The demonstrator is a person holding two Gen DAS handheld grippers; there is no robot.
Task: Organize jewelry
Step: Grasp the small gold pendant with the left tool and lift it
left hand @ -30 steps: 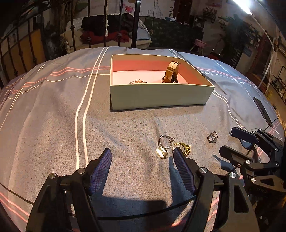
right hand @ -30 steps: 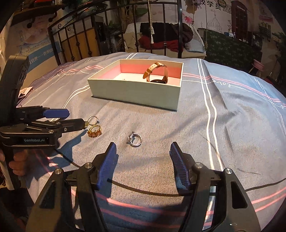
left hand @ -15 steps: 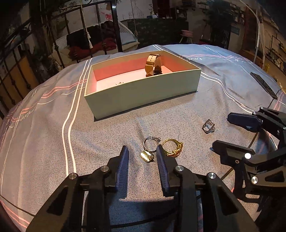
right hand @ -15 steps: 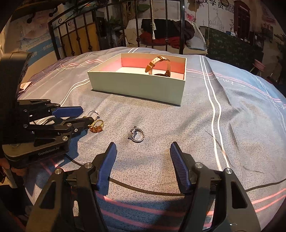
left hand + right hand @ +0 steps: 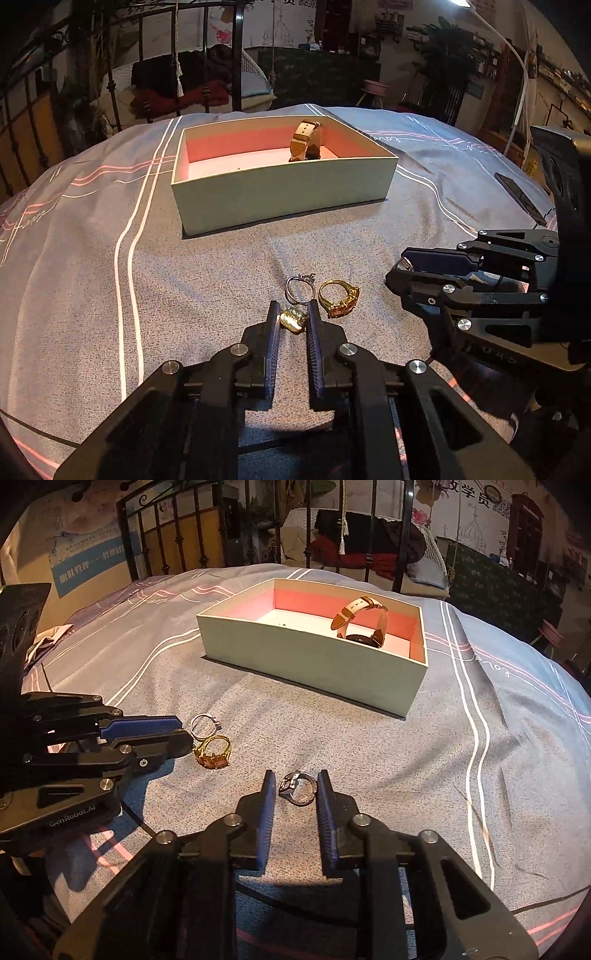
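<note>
Two tools work low over a grey bedspread (image 5: 207,288) with white and pink stripes. The left tool (image 5: 292,318) has its fingers drawn in close on either side of a small gold nugget-shaped piece (image 5: 293,319), which sits between the fingertips and seems to touch both pads; it looks clamped, and whether it is lifted off the cloth cannot be told. Just beyond the fingertips lies a thin silver ring (image 5: 300,289), touching or nearly touching the gold piece. Right beside it on the right lies a heavier gold ring (image 5: 339,298) with an amber stone.

From the right wrist view, the right tool (image 5: 296,789) has its fingers narrowed around a silver ring with a stone (image 5: 297,792). The ring lies on the bedspread between the two blue pads; the left pad looks to be against it, and a sliver of gap may remain at the right pad, so a firm grip cannot be confirmed. To the left in that view, the left tool's blue pad (image 5: 140,726) reaches toward the thin silver ring and the gold ring.

Farther back on the bed stands an open pale-green box (image 5: 280,192) with a pink lining. Inside it, a watch (image 5: 364,622) with a tan strap stands on edge toward the right end. A dark flat phone (image 5: 519,197) lies near the right edge of the bed, well apart from the rings.
</note>
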